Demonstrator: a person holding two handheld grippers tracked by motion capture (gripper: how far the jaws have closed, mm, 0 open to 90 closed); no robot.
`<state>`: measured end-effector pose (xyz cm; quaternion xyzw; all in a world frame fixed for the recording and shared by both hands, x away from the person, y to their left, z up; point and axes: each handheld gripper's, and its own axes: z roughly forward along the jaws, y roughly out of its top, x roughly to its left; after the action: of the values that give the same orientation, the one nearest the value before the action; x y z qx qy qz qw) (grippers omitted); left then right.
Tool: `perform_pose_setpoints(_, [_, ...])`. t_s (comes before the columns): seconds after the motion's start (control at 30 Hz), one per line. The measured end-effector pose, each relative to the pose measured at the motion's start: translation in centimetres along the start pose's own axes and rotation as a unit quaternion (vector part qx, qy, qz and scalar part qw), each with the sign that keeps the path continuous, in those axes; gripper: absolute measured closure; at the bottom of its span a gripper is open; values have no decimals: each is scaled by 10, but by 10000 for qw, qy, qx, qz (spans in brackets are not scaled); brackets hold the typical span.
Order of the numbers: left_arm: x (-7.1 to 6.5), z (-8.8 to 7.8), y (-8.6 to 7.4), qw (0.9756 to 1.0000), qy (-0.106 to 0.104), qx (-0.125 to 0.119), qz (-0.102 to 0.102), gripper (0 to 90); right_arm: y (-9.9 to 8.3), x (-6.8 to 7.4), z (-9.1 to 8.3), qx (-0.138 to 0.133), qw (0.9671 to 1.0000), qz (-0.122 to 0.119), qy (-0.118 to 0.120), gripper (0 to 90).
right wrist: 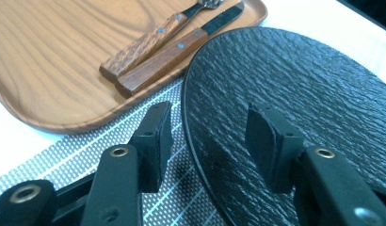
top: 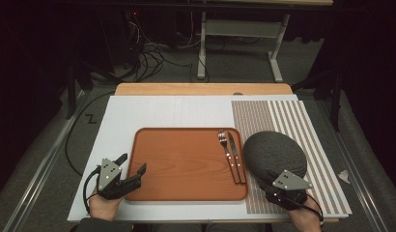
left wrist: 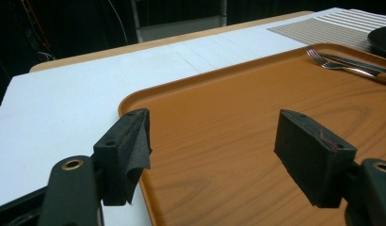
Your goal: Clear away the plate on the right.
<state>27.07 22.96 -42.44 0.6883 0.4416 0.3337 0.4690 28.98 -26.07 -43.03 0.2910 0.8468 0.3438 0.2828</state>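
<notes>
Tray in the middle, plate to its right.
My left gripper (top: 133, 164) straddles the tray's (top: 181, 166) left edge; fork (top: 226, 152) and knife (top: 236, 155) lie side by side at its right; my right gripper (right wrist: 207, 136) straddles the plate's (top: 278, 150) near rim, on the mat (top: 307, 125).

1. Fork (top: 225, 147): laid lengthwise, tines toward the far side, wooden handle toward the near side.
2. Knife (top: 236, 157): laid just right of the fork, parallel, handles touching.
3. Striped placemat (top: 292, 121): spread over the right part of the white board.
4. White board (top: 162, 113): laid on a wooden tabletop (top: 201, 89), seen along the far edge.
5. Cables (top: 148, 58): tangled on the floor beyond, beside a white desk frame (top: 202, 48).
</notes>
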Motion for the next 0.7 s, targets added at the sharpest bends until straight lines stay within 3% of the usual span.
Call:
perform_pose_setpoints(0.27, [0, 0, 0, 10000, 10, 5, -4, 275, 1, 9, 7, 290, 9985, -416, -208, 561])
perform_pose_setpoints(0.4, [0, 0, 0, 10000, 10, 1, -2, 275, 2, 11, 10, 392, 9976, -490, -293, 570])
perform_pose_setpoints(0.7, [0, 0, 0, 10000, 9, 11, -11, 274, 5, 21, 15, 566, 9911, -986, -697, 579])
